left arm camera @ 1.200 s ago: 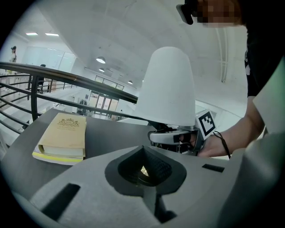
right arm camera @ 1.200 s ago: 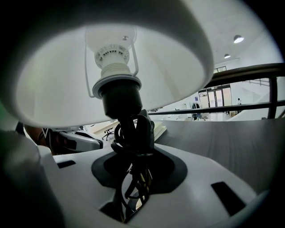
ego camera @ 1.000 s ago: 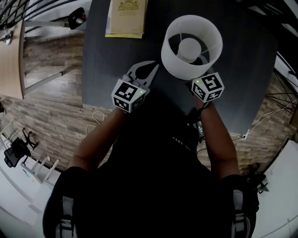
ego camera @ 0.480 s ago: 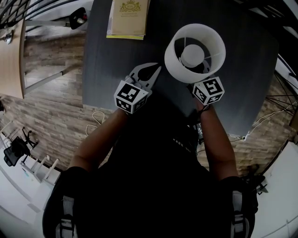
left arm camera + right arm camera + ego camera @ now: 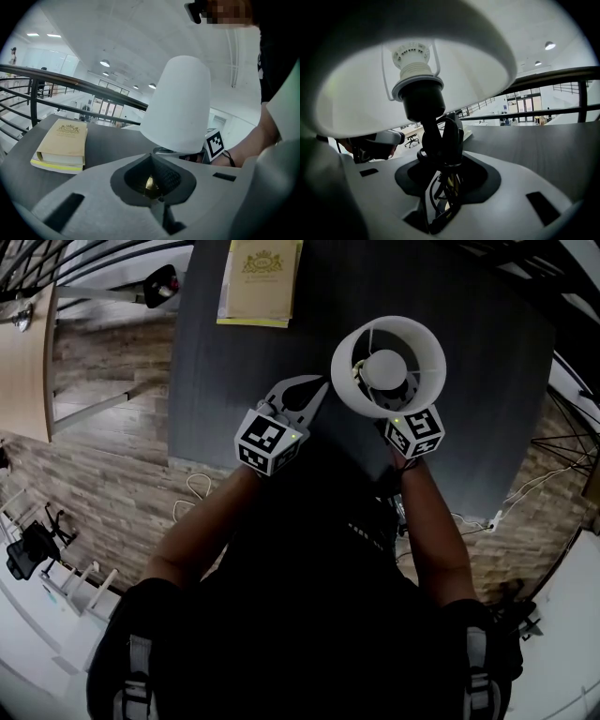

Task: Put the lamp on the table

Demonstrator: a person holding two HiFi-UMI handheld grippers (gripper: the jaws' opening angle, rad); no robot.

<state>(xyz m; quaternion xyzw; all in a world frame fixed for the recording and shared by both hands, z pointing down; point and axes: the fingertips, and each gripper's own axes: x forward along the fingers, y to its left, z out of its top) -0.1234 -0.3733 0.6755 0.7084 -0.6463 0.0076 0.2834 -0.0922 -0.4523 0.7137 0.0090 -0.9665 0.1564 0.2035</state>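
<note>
the dark grey table (image 5: pixel 234 362) fills the upper part of the head view, with wood-plank floor (image 5: pixel 103 456) to its left and below it. the person stands at its near edge, both forearms reaching over it.

the lamp (image 5: pixel 384 368) is over the right part of the table, close to the near edge. its white shade opens toward the head camera, showing the wire spokes and the socket inside. in the left gripper view the shade leans slightly and a silvery rim shows just beneath it, low by the tabletop. whether the base touches the table cannot be told.

a yellow book (image 5: pixel 260 282) lies flat at the far edge, well apart from the lamp and to its left.

the left gripper (image 5: pixel 314 388) is just left of the shade and points toward the far right. its jaws are together with nothing between them. its marker cube (image 5: pixel 272 442) sits at the table's near edge.

the right gripper (image 5: pixel 445 154) reaches in under the shade from the near side, so the head view shows only its own cube (image 5: pixel 414 432). its jaws have just been opening and stand apart, loose around the lamp's black stem (image 5: pixel 426 124), which rises between them to the socket. a thin black cable (image 5: pixel 440 197) loops down through the gap between the jaws.
</note>
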